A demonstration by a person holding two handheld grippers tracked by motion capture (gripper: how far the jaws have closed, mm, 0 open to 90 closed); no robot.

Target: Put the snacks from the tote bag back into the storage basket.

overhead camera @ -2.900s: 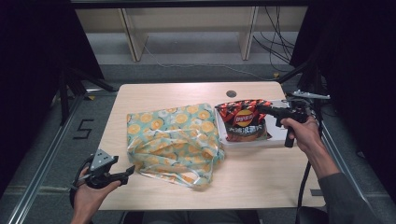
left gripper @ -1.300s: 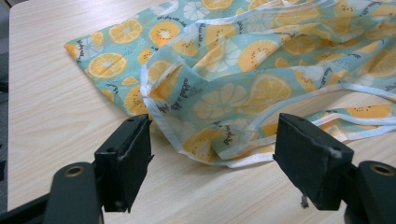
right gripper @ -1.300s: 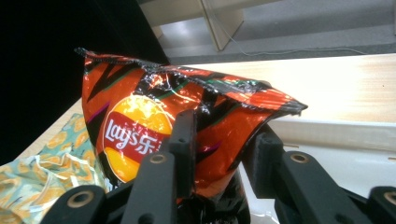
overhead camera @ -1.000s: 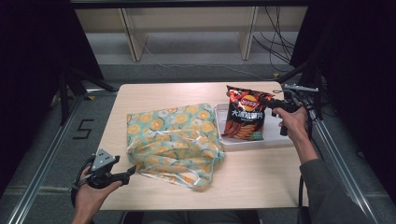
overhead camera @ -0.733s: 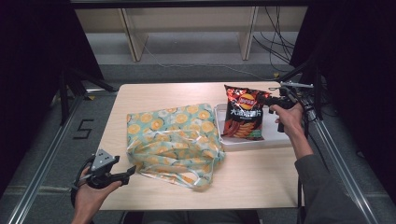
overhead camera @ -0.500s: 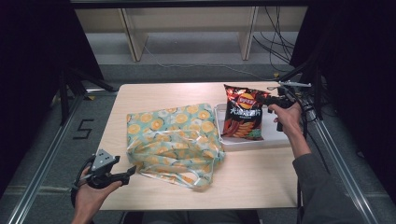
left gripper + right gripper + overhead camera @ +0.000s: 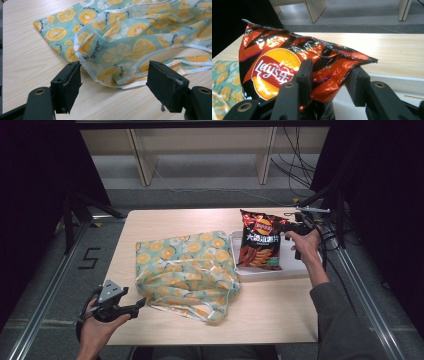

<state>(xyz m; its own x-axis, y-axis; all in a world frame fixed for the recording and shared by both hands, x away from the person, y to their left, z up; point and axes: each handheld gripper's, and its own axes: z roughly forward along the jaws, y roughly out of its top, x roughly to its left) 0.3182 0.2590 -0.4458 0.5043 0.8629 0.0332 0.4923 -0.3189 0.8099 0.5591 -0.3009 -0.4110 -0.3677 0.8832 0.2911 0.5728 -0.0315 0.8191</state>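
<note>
red-black crisp bag [image 7: 261, 241], teal bag [image 7: 186, 268] — orange slices

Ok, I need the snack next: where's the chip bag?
In the high view the chip bag stands in the white tray at the table's right, between the right gripper's jaws.

From my right gripper [image 7: 328, 77] camera I see the two black jaws rising around the top corner of an orange-and-black chip bag [image 7: 287, 62]; they have just been opening, and the foil sits between them. The bag stands upright in front of a white tray [image 7: 397, 83] on the wooden table [image 7: 392, 50]. A patch of orange-print cloth [image 7: 222, 82] lies at the far left.
</note>
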